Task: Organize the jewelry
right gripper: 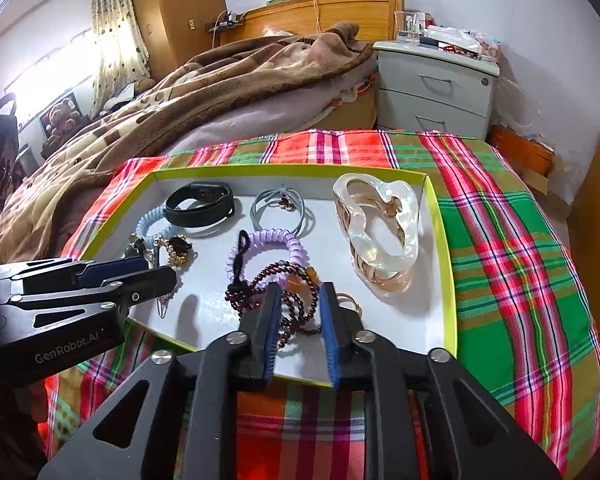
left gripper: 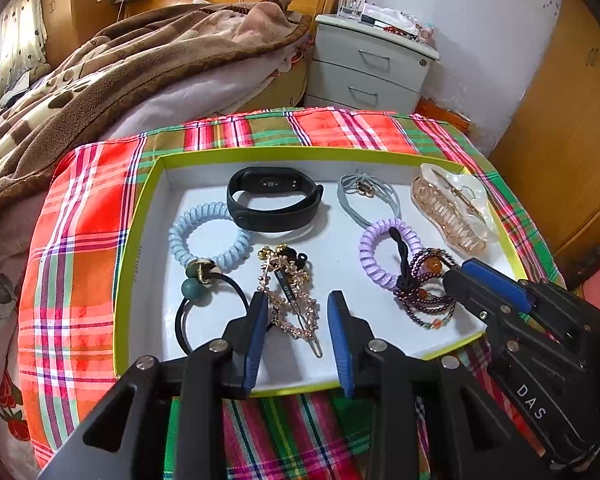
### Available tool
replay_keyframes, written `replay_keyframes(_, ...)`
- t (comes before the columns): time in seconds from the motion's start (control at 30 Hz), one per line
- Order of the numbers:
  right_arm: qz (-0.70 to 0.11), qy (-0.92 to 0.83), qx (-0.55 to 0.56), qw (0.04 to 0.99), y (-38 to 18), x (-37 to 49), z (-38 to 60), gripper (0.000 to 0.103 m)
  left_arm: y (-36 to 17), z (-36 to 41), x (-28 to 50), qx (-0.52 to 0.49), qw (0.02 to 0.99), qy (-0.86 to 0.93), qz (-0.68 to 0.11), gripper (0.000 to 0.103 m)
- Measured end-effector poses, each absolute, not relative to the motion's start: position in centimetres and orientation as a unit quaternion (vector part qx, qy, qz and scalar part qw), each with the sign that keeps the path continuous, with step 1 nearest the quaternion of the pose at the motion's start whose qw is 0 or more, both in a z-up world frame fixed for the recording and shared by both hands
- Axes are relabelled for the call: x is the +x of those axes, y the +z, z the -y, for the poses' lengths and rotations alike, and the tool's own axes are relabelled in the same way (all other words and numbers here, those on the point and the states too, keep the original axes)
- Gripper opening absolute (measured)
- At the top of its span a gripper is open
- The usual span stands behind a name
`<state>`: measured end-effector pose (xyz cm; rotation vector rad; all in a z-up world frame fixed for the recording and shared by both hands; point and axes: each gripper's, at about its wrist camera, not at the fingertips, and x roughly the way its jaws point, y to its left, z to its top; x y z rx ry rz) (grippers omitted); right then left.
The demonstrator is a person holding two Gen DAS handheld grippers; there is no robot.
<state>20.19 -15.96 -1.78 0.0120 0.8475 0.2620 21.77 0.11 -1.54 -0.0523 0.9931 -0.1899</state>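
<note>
A white tray with a lime-green rim (left gripper: 140,216) lies on a plaid cloth and holds the jewelry. My left gripper (left gripper: 298,300) stands open just above the tray floor, a gold beaded hair clip (left gripper: 296,308) lying between its blue pads without being pressed. My right gripper (right gripper: 300,292) is open too, with a dark purple bead bracelet (right gripper: 292,312) resting loose in the tray between its pads. Beside the bracelet lies a purple coil hair tie (right gripper: 268,240). In the left wrist view, the right gripper (left gripper: 458,272) reaches in from the right over the bracelet (left gripper: 424,300).
Also in the tray: a black fitness band (left gripper: 274,200), a pale blue coil tie (left gripper: 204,236), a grey hair tie (left gripper: 368,196), a clear and peach claw clip (left gripper: 452,208), a black tie with green beads (left gripper: 196,288). A bed with a brown blanket (left gripper: 120,64) and a grey nightstand (left gripper: 372,68) stand behind.
</note>
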Motion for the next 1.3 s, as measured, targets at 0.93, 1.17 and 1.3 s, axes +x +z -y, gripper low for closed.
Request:
replay_keyframes(0.93, -0.338, 0.08, 0.024, 0.937, 2.2, 11.4, 16.5, 0.035, 2.4, 0.4, 10.4, 0.002, 0.924, -0.005, -0.383, 0.042)
replay_keyframes(1.17, -0.334, 0.077, 0.026, 0.939, 2.2, 10.0, 16.7, 0.036, 3.0, 0.6, 8.9, -0.012, 0.93, 0.003, -0.366, 0.042)
replay_keyframes(1.3, -0.331, 0.081, 0.026, 0.94, 2.3, 9.7, 16.6, 0.036, 3.0, 0.9, 8.4, -0.01, 0.931, 0.001, -0.364, 0.042)
